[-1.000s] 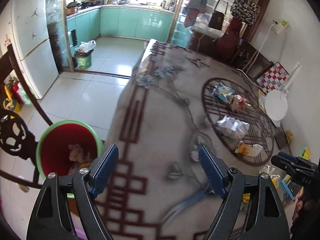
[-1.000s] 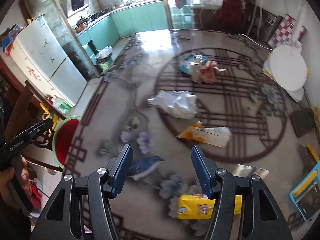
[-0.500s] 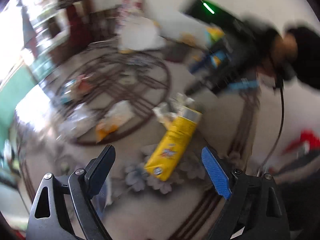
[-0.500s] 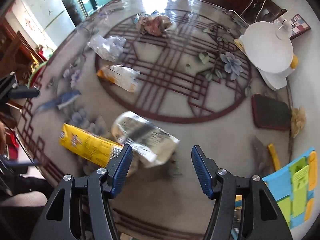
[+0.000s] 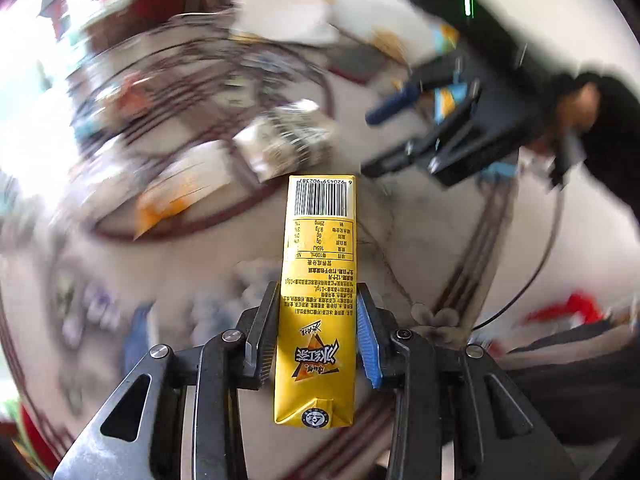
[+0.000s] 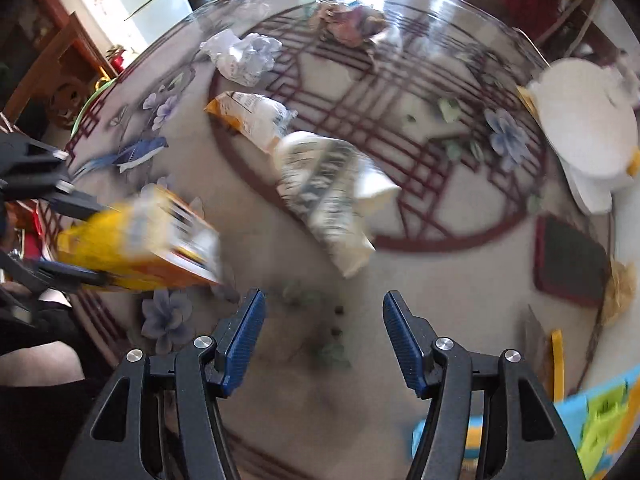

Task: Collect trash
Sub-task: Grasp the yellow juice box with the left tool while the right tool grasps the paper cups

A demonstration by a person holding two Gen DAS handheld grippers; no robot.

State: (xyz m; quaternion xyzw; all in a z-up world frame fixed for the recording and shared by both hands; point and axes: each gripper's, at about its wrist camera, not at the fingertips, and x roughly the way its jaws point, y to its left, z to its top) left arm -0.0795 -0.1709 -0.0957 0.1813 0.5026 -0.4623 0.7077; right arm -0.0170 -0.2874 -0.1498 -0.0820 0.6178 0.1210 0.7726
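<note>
A big round table [image 6: 256,208] with a red line pattern and blue flowers fills the view, and behind it is a kitchen with green cupboards. A white round stand [image 6: 584,128] sits at the far right edge of the table, with a dark flat pad [image 6: 568,260] nearer the front.

The step in hand looks like carrying one piece of trash away. The left gripper [image 5: 316,336] is squeezed tight on a yellow drink carton [image 5: 318,280], near its lower end, and the carton is lifted off the table (the blur says it is moving fast). The right gripper [image 6: 324,340] has its fingers spread wide with nothing between them, hovering over the near part of the table.

Next, the carton likely needs to go to a bin; a green rim [image 6: 90,100] peeks past the table's left edge and may be one. The right gripper would need to drop over the nearest wrapper.

Trash left on the table, counted big to small: one white printed bag [image 6: 332,196], one crumpled white bag [image 6: 244,58], one orange and white wrapper [image 6: 252,118], and one brownish crumpled heap [image 6: 348,24]. That makes four, plus the one carton in the air.
</note>
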